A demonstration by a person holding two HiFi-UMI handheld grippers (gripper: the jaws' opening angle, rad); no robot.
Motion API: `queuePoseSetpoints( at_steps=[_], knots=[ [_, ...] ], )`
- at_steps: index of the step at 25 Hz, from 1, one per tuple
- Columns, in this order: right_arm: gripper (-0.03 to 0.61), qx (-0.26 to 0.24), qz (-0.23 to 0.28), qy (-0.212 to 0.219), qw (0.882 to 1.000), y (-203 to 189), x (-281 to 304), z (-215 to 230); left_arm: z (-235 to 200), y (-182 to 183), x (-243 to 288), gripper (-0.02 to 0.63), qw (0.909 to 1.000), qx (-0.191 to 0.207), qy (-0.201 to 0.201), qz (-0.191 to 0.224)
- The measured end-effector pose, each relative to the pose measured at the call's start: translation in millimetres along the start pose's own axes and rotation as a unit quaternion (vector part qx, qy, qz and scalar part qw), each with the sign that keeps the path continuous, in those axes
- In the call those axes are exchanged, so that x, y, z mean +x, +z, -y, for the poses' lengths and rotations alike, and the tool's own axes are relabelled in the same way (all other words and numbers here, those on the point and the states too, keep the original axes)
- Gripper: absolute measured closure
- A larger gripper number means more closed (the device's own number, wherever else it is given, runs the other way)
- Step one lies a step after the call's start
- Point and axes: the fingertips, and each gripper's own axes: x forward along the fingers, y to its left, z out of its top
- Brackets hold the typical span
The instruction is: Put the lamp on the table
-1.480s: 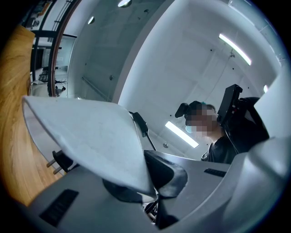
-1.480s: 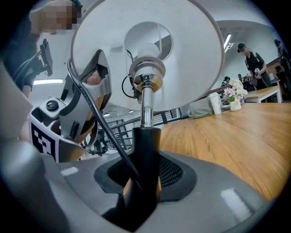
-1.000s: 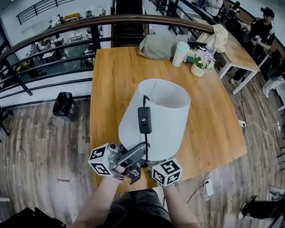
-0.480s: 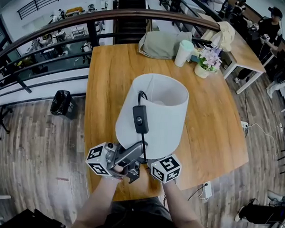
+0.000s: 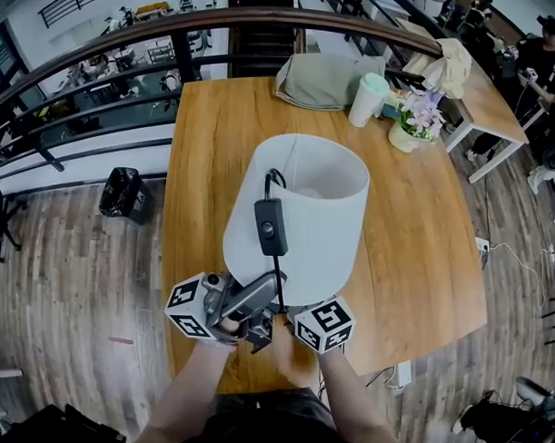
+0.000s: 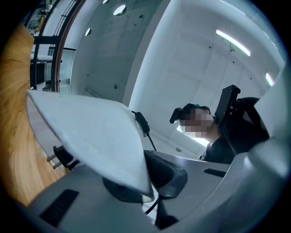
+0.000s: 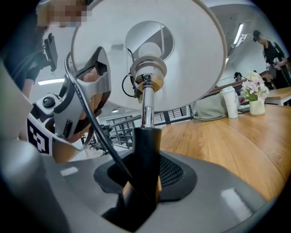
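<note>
Left gripper [image 6: 152, 182]: fingers pressed together on the white fabric-shaded lamp [image 5: 300, 217], at its rim.
Right gripper [image 7: 143, 182]: fingers pinching its black stem [image 7: 146, 150].
Placing: keep upright, base well inside wooden bench [image 5: 413, 257] edge.

Shade [image 5: 305, 217] looks matt cloth, stem [image 7: 146, 111] shiny metal

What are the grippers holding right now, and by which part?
The lamp: right gripper clamps its black stem under the shade, left gripper pinches the shade's lower rim.
</note>
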Motion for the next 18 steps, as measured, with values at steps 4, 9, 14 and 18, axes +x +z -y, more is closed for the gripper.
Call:
queuePoseSetpoints(
  at_steps=[4, 9, 14, 18],
  knots=[
    [0.419, -0.007, 0.001, 0.0, 1.0, 0, -1, -1, 3, -2, 1, 0.609, 1.0, 0.001, -0.003, -0.006],
    [0.414, -0.009, 0.005, -0.011, 1.0, -1, -5, -1, 7, -10, 1, 0.611, 0.9998, 0.003, -0.007, -0.018],
    [0.396, 0.0, 0.004, -0.027, 1.0, -7, -17, 0, 13, -18, 1, 0.612, 0.9997, 0.002, -0.01, -0.024],
    [0.396, -0.003, -0.002, -0.045, 0.999, -15, -28, -1, 21, -27, -4, 0.614, 0.9994, -0.001, -0.014, -0.03]
  ],
)
